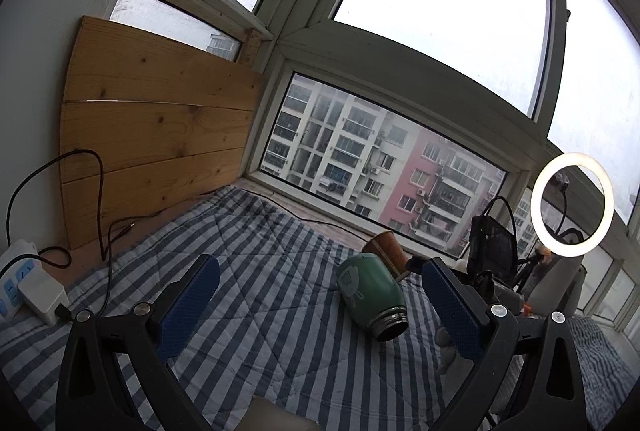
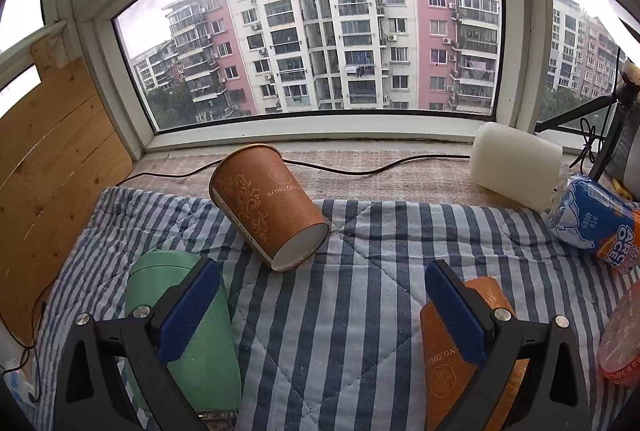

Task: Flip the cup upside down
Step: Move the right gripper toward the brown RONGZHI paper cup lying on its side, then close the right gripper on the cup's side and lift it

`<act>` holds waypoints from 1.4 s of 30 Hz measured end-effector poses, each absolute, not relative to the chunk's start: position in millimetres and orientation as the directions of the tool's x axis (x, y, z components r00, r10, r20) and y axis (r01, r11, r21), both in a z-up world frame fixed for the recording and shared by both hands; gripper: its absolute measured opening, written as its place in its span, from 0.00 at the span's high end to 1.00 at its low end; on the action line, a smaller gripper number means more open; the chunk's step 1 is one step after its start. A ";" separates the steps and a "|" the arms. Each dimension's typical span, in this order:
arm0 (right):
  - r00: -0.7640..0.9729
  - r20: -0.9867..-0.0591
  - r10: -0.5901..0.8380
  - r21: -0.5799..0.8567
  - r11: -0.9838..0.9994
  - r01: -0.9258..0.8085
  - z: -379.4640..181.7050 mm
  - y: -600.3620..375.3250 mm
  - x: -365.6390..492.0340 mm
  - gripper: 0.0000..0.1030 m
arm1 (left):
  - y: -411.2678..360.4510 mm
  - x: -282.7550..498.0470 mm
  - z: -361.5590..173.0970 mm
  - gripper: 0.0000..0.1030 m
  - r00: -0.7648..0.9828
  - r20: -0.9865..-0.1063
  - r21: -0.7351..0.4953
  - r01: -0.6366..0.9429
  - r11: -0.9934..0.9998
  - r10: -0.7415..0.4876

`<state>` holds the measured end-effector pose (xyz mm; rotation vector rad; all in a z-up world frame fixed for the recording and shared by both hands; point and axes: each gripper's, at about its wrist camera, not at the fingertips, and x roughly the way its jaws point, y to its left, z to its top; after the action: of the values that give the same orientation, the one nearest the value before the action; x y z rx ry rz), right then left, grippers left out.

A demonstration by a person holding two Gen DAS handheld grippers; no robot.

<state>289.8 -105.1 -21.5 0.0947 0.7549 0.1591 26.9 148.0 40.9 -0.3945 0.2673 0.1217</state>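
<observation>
**Two paper cups and a green flask on the striped quilt**

Here, the writing shows best from my right wrist. The brown paper cup (image 2: pixel 267 206) lying tilted on the striped quilt (image 2: pixel 360 311) carries gold scrollwork and the letters "RONGZHI", cut off where its side curves away; its white base faces me and its rim points toward the window (image 2: pixel 320 31). A second brown cup (image 2: pixel 452 371) sits low at the right, partly hidden behind my right finger, with "NGZHI" printed along its side. At the far right, a blue and white packet (image 2: pixel 592 219) reads "OCEAN" in part, with smaller print I cannot make out. A white block (image 2: pixel 516 167) stands on the sill beside a black cable (image 2: pixel 360 171).

My right gripper (image 2: pixel 320 303) is spread wide with nothing between its blue pads. My left gripper (image 1: pixel 320 299) is likewise wide apart and holds nothing.

The left wrist view alone shows the green flask (image 1: pixel 370 295) on its side, its dark open mouth toward me and a pale drawing on its body; the right view catches only its green body (image 2: pixel 180 331) behind my left finger. It also shows a lit ring light (image 1: pixel 572 205), a white power strip (image 1: pixel 24 283) and wooden planks (image 1: pixel 160 131). The tilted cup (image 1: pixel 386 251) appears there only as a brown shape beyond the flask
</observation>
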 end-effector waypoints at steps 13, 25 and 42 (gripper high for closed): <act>0.725 -0.673 0.144 0.067 0.989 -0.135 -37.8 -74.7 341.1 0.01 | 138.2 24.2 42.3 0.01 0.960 -0.277 -0.363 -0.133 0.922 0.029; 0.695 -0.693 0.193 0.117 0.981 -0.155 -46.0 -76.1 352.1 0.11 | 139.7 26.7 41.4 0.01 0.958 -0.288 -0.374 -0.126 0.919 0.014; 0.660 -0.726 0.191 0.133 0.981 -0.137 -52.1 -80.8 348.2 0.40 | 134.6 32.7 37.1 0.01 0.952 -0.305 -0.346 -0.133 0.929 0.023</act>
<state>348.2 -80.8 -52.1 0.0690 0.8293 0.1861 32.7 134.6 37.1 -0.3720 0.3018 0.0814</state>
